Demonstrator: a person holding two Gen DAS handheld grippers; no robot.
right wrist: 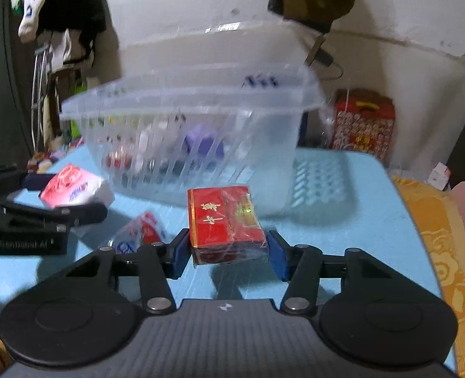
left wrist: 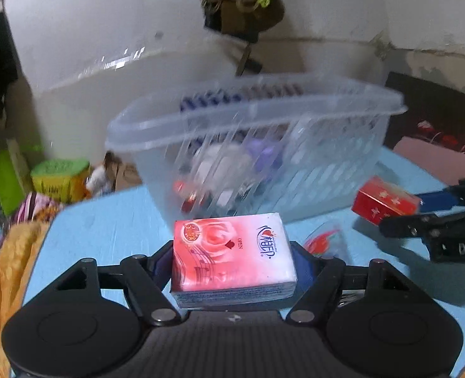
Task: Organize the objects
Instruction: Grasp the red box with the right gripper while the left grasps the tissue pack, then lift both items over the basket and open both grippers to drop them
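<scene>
Tabletop basket (left wrist: pixel 257 116) with jumbled items

Black linkages (right wrist: pixel 156 277), blue-padded jaws, silver rivets (right wrist: pixel 157 304)

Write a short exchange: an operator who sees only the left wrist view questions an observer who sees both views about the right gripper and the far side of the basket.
Operator: I see the red box only at my edge. How is it held?
Observer: The red box sits between the two blue pads of the right gripper, with its gold-lettered face up.
Operator: What lies to the right of the basket?
Observer: A pale slotted panel lies flat on the table, right beside the basket.
</scene>
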